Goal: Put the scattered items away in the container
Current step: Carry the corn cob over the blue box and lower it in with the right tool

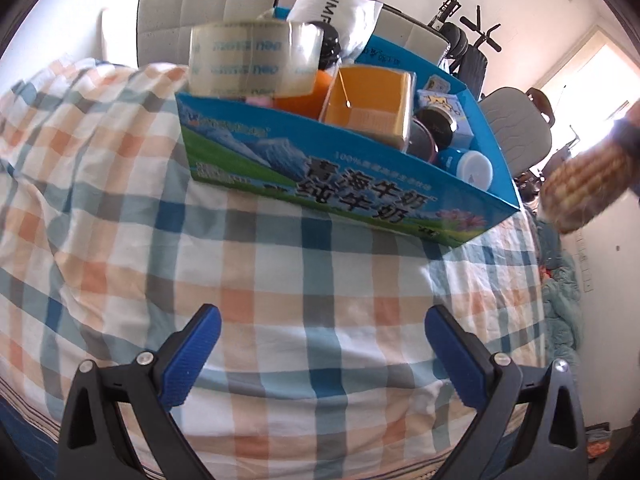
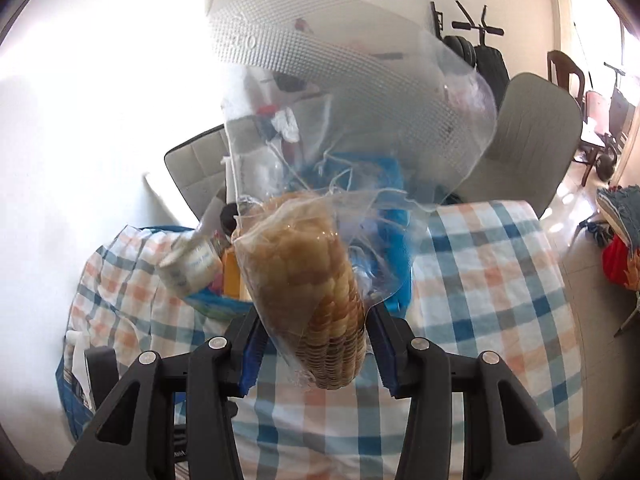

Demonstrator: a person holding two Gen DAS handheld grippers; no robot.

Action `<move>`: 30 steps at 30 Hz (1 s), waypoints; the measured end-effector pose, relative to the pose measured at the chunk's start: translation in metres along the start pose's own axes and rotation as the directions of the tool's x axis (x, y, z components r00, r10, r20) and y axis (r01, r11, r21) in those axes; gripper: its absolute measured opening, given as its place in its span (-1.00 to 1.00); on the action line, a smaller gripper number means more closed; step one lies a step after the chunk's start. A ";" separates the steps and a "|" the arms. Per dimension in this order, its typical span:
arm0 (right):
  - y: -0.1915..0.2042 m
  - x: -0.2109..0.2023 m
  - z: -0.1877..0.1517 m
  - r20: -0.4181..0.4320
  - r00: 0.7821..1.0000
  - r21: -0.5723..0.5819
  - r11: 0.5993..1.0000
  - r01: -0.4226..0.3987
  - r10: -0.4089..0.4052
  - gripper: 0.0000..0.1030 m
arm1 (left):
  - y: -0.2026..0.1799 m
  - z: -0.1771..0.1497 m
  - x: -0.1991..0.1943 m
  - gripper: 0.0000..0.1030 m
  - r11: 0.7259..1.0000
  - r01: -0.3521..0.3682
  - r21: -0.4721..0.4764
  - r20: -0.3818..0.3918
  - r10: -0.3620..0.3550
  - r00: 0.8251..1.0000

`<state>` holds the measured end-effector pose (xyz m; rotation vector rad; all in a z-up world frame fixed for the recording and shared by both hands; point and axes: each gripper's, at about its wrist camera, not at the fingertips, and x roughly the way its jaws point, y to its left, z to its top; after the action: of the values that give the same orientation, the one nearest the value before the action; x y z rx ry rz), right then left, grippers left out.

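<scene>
A blue milk carton box (image 1: 360,192) stands on the checked cloth, packed with a roll of clear tape (image 1: 256,60), an orange packet (image 1: 372,108), a white bag (image 1: 336,12), jars and a blue-capped bottle (image 1: 468,164). My left gripper (image 1: 322,344) hangs open over bare cloth in front of the box, holding nothing. My right gripper (image 2: 314,344) is shut on a corn cob in a clear plastic bag (image 2: 308,284), held above the cloth near the box (image 2: 394,240). The same corn cob (image 1: 588,188) shows blurred at the right edge of the left wrist view.
The checked cloth (image 1: 280,280) covers the table. Grey padded chairs (image 1: 200,12) stand behind the box, another chair (image 2: 528,136) at the far right. Exercise equipment (image 1: 476,48) stands by the back wall. Clothes (image 2: 620,256) lie on the floor at right.
</scene>
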<state>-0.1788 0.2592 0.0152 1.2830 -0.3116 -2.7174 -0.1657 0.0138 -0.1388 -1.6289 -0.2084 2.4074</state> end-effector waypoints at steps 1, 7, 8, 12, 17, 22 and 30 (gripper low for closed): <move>0.003 0.002 0.013 0.011 1.000 -0.005 1.000 -0.001 0.001 -0.05 | -0.001 0.007 -0.004 0.99 0.999 -0.030 0.016 0.023 0.029 0.999; 0.028 0.035 0.075 0.039 0.999 -0.047 0.998 -0.030 0.032 -0.05 | 0.000 0.063 -0.031 0.99 0.994 -0.106 0.037 0.169 0.098 0.981; 0.030 0.044 0.082 0.032 0.998 -0.045 0.998 -0.043 0.044 -0.05 | 0.003 0.074 -0.034 0.99 0.993 -0.115 0.027 0.183 0.109 0.977; 0.036 0.084 0.101 0.008 0.995 0.027 0.994 -0.104 0.104 -0.05 | 0.014 0.115 -0.040 0.99 0.986 -0.168 -0.016 0.223 0.168 0.960; 0.022 0.133 0.108 -0.005 0.974 0.239 0.946 -0.218 0.226 -0.05 | 0.024 0.146 -0.034 1.00 0.970 -0.236 -0.066 0.219 0.244 0.945; -0.013 0.186 0.092 0.033 0.922 0.530 0.775 -0.344 0.386 -0.05 | 0.025 0.156 -0.019 1.00 0.960 -0.269 -0.081 0.192 0.279 0.941; -0.051 0.234 0.045 0.088 0.900 0.788 0.523 -0.325 0.427 -0.05 | 0.011 0.153 -0.006 1.00 0.954 -0.292 -0.060 0.171 0.298 0.939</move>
<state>-0.3632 0.2687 -0.1443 1.2824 -1.7221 -2.1079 -0.3066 0.0034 -0.0794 -1.5534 -0.0343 2.7926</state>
